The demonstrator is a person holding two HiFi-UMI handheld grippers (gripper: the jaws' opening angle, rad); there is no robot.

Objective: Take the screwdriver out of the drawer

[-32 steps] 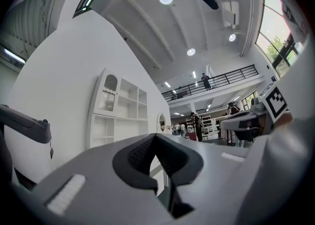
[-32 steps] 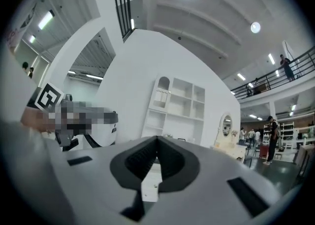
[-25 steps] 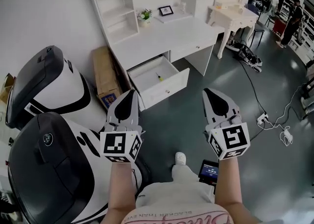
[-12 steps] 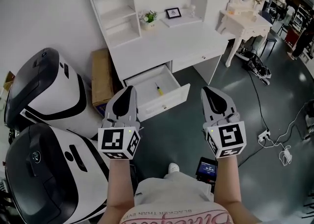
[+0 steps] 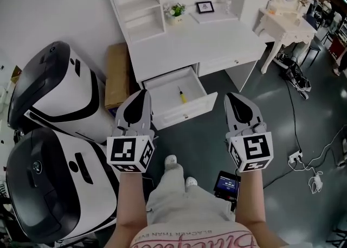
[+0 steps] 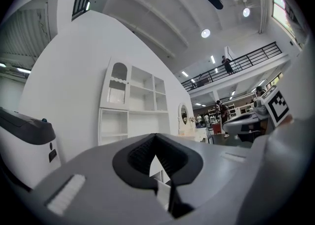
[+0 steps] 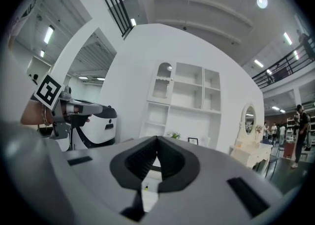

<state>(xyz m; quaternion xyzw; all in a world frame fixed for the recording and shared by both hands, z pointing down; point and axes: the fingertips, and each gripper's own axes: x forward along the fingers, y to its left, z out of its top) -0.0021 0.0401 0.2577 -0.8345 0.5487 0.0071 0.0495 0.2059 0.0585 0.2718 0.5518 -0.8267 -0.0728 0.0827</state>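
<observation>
A small screwdriver (image 5: 182,95) with a yellow handle lies in the open white drawer (image 5: 179,112) of the white desk (image 5: 217,43) in the head view. My left gripper (image 5: 140,98) hangs just left of the drawer front, jaws shut and empty. On the drawer's right side my right gripper (image 5: 237,102) is also shut with nothing held. Both point level toward the desk, a little short of it. In the right gripper view the screwdriver (image 7: 145,187) shows as a tiny yellow speck through the jaw notch. The left gripper view shows the shelf unit (image 6: 132,113) ahead.
Two large white-and-black machines (image 5: 54,133) stand at the left, with a cardboard box (image 5: 116,73) against the wall. A white dressing table (image 5: 284,21) stands at the right, cables and a power strip (image 5: 297,157) on the dark floor. A device with a screen (image 5: 226,184) sits at my right hip.
I have stepped toward the desk; the drawer and the machines sit nearer and lower in the head view. Both grippers stayed shut and kept their spacing.
</observation>
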